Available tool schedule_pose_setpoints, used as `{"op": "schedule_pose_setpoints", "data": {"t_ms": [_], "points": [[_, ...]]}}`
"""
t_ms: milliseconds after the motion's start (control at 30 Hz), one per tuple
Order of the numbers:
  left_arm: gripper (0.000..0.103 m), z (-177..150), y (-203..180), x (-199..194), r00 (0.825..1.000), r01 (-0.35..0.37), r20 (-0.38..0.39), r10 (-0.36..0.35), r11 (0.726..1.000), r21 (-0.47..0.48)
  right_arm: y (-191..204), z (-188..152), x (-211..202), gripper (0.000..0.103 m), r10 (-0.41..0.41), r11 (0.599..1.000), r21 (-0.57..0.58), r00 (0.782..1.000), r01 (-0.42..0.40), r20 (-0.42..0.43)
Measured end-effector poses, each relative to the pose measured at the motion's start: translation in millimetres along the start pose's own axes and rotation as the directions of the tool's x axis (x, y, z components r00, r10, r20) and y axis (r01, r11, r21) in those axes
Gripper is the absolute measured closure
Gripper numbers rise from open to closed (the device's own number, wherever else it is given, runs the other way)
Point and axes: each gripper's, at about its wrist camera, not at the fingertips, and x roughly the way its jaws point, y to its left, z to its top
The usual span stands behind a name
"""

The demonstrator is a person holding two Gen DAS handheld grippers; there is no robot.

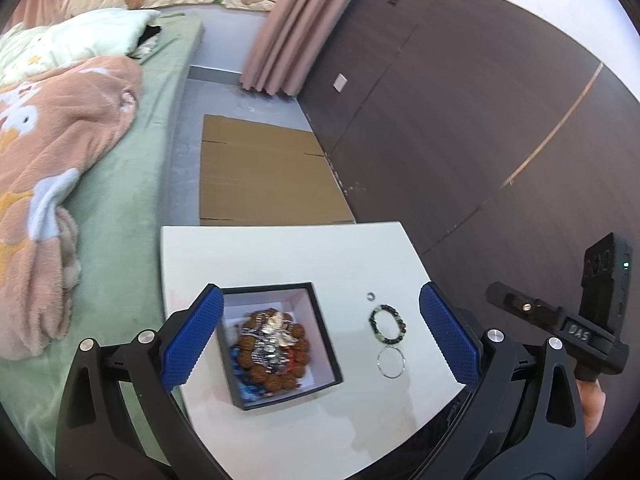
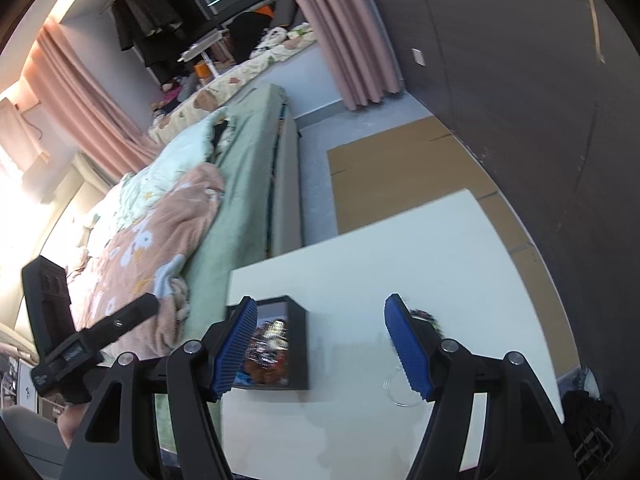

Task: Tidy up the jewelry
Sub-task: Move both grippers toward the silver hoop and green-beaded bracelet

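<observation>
A black square box point(image 1: 324, 344) with a white lining sits on the white table point(image 1: 288, 256) and holds a brown bead bracelet point(image 1: 272, 344) with silver pieces. To its right lie a small silver ring point(image 1: 371, 297), a dark bead bracelet point(image 1: 387, 323) and a thin silver bangle point(image 1: 391, 362). My left gripper point(image 1: 320, 340) is open and empty above the box. In the right wrist view my right gripper point(image 2: 322, 346) is open and empty above the table, the box point(image 2: 298, 344) near its left finger, the bangle point(image 2: 394, 390) and dark bracelet point(image 2: 424, 315) by its right finger.
A bed point(image 1: 132, 184) with green sheet and pink blanket borders the table's left side. Flat cardboard point(image 1: 264, 172) lies on the floor beyond the table. A dark wall panel point(image 1: 460, 112) runs along the right. Pink curtains point(image 1: 288, 28) hang at the back.
</observation>
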Motion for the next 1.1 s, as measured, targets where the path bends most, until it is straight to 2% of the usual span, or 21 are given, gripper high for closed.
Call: {"op": "schedule_pose_setpoints", "data": {"t_ms": [100, 267, 400, 567, 700, 733, 967, 1100], "points": [[0.006, -4, -15, 11, 1.000, -0.001, -0.018, 0.001, 0.999, 0.037, -24, -4, 6, 0.039, -0.021, 0.999, 0.032, 0.999, 0.022, -0.028], [0.006, -11, -40, 35, 0.998, 0.009, -0.058, -0.003, 0.996, 0.088, -49, -6, 6, 0.041, -0.038, 0.998, 0.052, 0.999, 0.040, -0.026], [0.006, -20, -62, 58, 0.994, 0.007, -0.113, 0.009, 0.990, 0.140, -74, -16, 10, 0.042, -0.045, 0.995, 0.084, 0.998, 0.049, -0.045], [0.017, -35, -83, 89, 0.982, 0.011, -0.189, 0.027, 0.980, 0.197, -108, -26, 11, 0.042, -0.060, 0.988, 0.135, 0.996, 0.068, -0.063], [0.033, -47, -96, 111, 0.968, 0.018, -0.249, 0.041, 0.973, 0.230, -123, -24, 10, 0.042, -0.069, 0.984, 0.160, 0.996, 0.078, -0.061], [0.038, -50, -99, 116, 0.964, 0.020, -0.261, 0.044, 0.971, 0.238, -125, -25, 9, 0.042, -0.068, 0.984, 0.163, 0.996, 0.077, -0.061], [0.050, -73, -116, 150, 0.942, 0.010, -0.322, 0.094, 0.951, 0.309, -133, -23, 13, 0.042, -0.055, 0.985, 0.161, 0.996, 0.066, -0.071], [0.064, -84, -119, 167, 0.928, 0.010, -0.356, 0.110, 0.948, 0.317, -136, -25, 22, 0.042, -0.071, 0.984, 0.155, 0.993, 0.086, -0.098]]}}
